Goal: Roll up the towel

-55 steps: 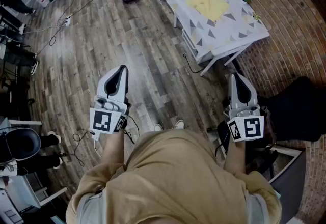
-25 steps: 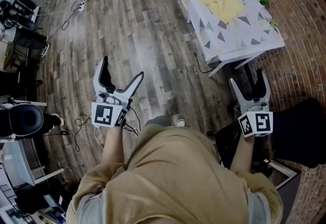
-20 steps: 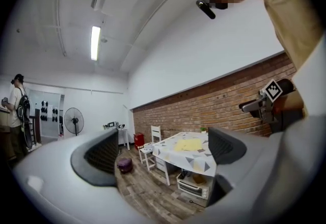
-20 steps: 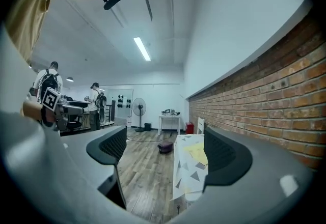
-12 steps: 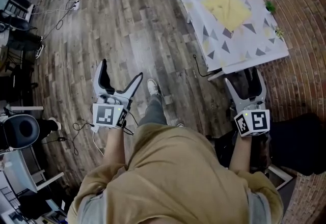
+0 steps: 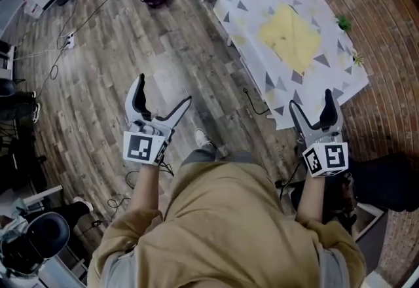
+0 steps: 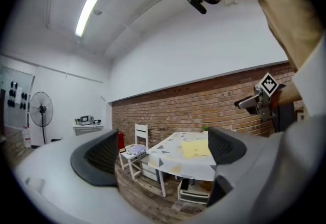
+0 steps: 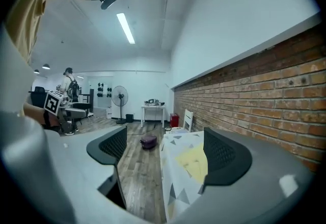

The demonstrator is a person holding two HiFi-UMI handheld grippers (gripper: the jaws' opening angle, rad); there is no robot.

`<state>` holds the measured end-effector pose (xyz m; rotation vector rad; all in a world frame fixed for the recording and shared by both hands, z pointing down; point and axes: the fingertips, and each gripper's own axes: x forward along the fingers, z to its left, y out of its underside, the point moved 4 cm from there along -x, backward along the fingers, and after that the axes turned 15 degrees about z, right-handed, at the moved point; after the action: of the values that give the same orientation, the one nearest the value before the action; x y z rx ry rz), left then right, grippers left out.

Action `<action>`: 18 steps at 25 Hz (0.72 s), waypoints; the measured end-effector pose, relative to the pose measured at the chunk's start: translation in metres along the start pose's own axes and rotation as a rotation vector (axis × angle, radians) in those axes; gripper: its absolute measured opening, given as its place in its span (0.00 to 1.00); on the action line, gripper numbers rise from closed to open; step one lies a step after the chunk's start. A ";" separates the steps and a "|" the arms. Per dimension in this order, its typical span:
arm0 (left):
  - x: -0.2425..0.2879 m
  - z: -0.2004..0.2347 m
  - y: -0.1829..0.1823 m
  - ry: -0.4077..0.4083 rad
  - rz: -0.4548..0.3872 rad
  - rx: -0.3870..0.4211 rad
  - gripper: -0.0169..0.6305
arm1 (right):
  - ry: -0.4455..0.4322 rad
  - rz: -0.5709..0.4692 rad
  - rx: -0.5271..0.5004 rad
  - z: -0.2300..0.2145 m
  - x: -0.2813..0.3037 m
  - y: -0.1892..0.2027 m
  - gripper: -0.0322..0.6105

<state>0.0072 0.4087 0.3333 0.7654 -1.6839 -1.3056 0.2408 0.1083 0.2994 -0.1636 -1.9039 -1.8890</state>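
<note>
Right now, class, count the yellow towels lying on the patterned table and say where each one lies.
1. The yellow towel lies spread flat near the middle of the table, on its triangle-patterned cloth. The whole tabletop shows in the head view, so none seems hidden there.

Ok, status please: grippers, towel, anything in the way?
Jaws open, nothing held: left gripper, right gripper. The yellow towel lies flat on the table, untouched. One cable on floor near it.
</note>
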 end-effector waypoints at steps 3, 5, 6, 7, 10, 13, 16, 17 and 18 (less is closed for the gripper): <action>0.051 0.023 -0.018 0.080 -0.007 0.020 0.91 | 0.053 0.023 0.026 -0.005 0.026 -0.012 0.74; 0.080 0.028 -0.023 0.126 -0.002 0.030 0.91 | 0.090 0.035 0.053 -0.014 0.038 -0.011 0.74; 0.095 0.030 -0.022 0.147 0.001 0.038 0.91 | 0.108 0.039 0.064 -0.020 0.045 -0.009 0.74; 0.111 0.031 -0.021 0.167 0.004 0.045 0.91 | 0.125 0.044 0.072 -0.027 0.052 -0.009 0.74; 0.158 0.032 -0.022 0.221 0.022 0.066 0.91 | 0.186 0.034 0.098 -0.056 0.072 -0.006 0.74; 0.210 0.033 -0.037 0.272 0.037 0.103 0.91 | 0.250 -0.007 0.144 -0.093 0.092 -0.003 0.74; 0.259 0.027 -0.072 0.339 0.046 0.195 0.91 | 0.289 -0.039 0.204 -0.122 0.117 -0.004 0.74; 0.274 0.024 -0.084 0.364 0.052 0.222 0.91 | 0.292 -0.043 0.221 -0.128 0.127 -0.005 0.74; 0.290 0.021 -0.095 0.389 0.050 0.240 0.91 | 0.293 -0.043 0.231 -0.134 0.136 -0.006 0.74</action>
<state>-0.1454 0.1438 0.3127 1.0370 -1.5422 -0.8605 0.1481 -0.0531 0.3415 0.2165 -1.9111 -1.6005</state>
